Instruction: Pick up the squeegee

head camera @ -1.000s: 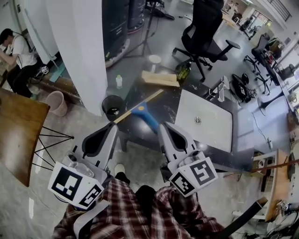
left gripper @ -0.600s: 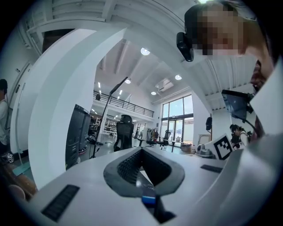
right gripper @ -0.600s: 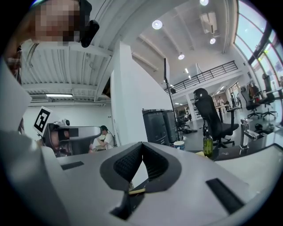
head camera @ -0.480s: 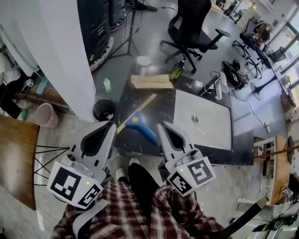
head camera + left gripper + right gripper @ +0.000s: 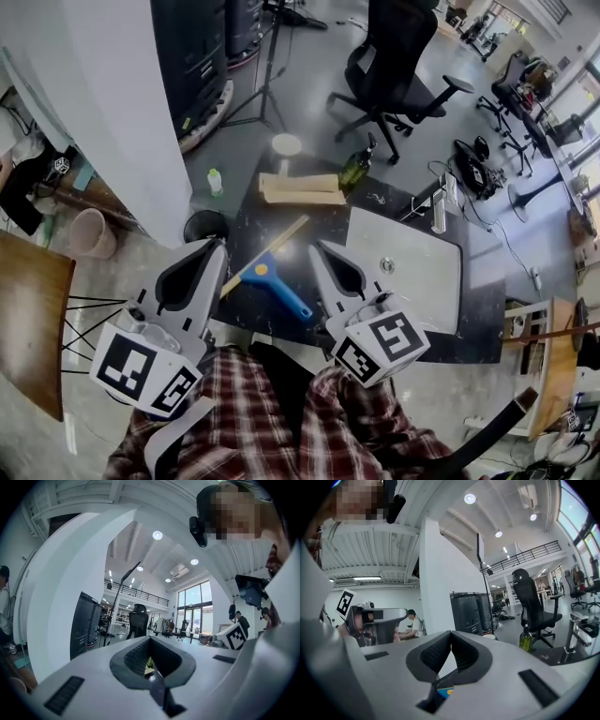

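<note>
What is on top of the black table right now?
A blue-handled squeegee, stacked wooden boards, a green bottle and a white panel. The left hand-held gripper and right hand-held gripper cover parts of its near edge.

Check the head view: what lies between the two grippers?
The squeegee, lying flat on the dark table, sits between the left gripper and the right gripper. The head view shows this, and neither gripper touches it.

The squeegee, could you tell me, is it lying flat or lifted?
Lying flat: the squeegee rests, blade and blue handle, on the dark table.
</note>
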### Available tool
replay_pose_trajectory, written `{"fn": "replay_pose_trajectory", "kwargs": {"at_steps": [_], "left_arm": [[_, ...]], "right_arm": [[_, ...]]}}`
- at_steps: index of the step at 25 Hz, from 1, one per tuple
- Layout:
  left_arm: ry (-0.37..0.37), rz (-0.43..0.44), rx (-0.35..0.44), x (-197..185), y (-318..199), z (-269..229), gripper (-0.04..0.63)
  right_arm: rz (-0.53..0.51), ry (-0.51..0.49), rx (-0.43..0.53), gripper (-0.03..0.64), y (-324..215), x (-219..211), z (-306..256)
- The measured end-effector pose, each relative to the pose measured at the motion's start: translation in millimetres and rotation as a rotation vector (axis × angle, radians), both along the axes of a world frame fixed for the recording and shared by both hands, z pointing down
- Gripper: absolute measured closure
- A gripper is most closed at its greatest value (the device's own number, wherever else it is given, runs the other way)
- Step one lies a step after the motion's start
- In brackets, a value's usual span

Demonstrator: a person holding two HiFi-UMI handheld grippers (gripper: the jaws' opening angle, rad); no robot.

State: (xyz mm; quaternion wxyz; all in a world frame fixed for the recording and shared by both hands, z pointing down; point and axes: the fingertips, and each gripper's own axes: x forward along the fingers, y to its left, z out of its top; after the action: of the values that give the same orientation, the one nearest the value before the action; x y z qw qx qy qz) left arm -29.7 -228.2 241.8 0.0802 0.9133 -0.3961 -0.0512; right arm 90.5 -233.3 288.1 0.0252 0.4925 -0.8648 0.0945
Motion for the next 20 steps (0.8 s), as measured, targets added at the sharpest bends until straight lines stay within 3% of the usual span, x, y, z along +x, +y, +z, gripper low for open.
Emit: {"fn": "replay_pose_trajectory", "kwargs": {"at_steps": [15,20], "left_arm": [[0.013,0.025,0.001,-2,-36,-5,0.584],[0.018,0.037,0.001,-3,-42,-4,0.585]], "right_arm": [[0.006,0.025,-0.017,0.603,-33,-6,-3],[-0.043,-0.003,-0.034,0.473,-34,-14,-6]]}}
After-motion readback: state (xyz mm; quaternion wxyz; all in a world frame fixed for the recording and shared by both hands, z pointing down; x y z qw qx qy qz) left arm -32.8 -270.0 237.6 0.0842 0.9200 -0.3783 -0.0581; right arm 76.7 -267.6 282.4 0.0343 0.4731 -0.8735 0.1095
